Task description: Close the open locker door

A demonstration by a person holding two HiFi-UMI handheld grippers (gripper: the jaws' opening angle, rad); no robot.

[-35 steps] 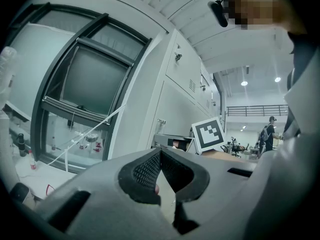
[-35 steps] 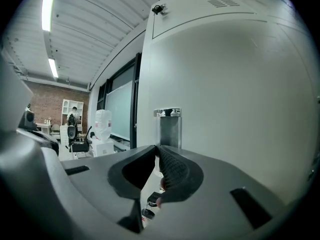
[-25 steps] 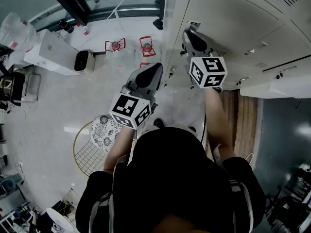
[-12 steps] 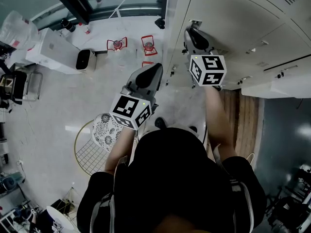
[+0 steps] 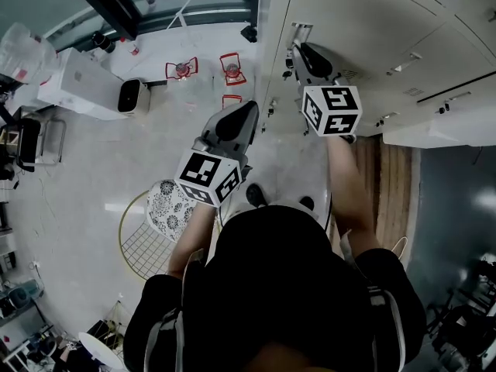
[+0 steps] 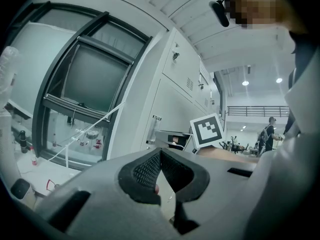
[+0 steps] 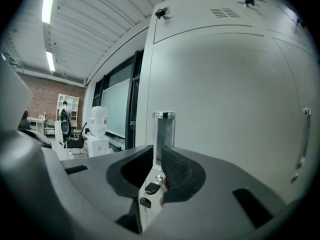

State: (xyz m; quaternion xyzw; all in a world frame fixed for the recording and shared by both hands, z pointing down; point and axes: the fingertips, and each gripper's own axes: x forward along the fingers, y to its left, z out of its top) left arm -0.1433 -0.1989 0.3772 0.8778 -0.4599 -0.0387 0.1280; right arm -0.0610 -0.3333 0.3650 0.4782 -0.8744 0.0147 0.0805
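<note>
Since the earlier frame the right gripper (image 5: 297,51) has been opening its jaws. They now stand a narrow way apart with nothing pressed between the pads. Both grippers otherwise sit where they were. The right gripper's tips point at the pale grey metal locker door (image 7: 220,99) at the left end of the locker bank, close below its chrome upright handle (image 7: 163,134). Through the gap between the jaws a black-headed key (image 7: 151,188) shows in the door's lock, a small dark tag hanging under it, and the pads do not grip it. The door is a broad, flat, plain panel with a slotted vent panel (image 7: 225,12) above it. Its left edge runs in line with the cabinet's corner, but whether it sits fully flush cannot be told.

The left gripper (image 5: 249,108) is held level over the floor, apart from the lockers, its jaws closed tip to tip and empty.

What the lockers hold is hidden behind their doors. A large clear water bottle (image 7: 99,121) stands on a white box (image 7: 98,146) near the window. A gold wire chair (image 5: 143,246) holds a round patterned cushion (image 5: 167,208), partly covered by the person's left arm. At the right of the head view a pale slab (image 5: 438,134) juts out from the lockers, and whether it is another door standing open cannot be told.
</note>
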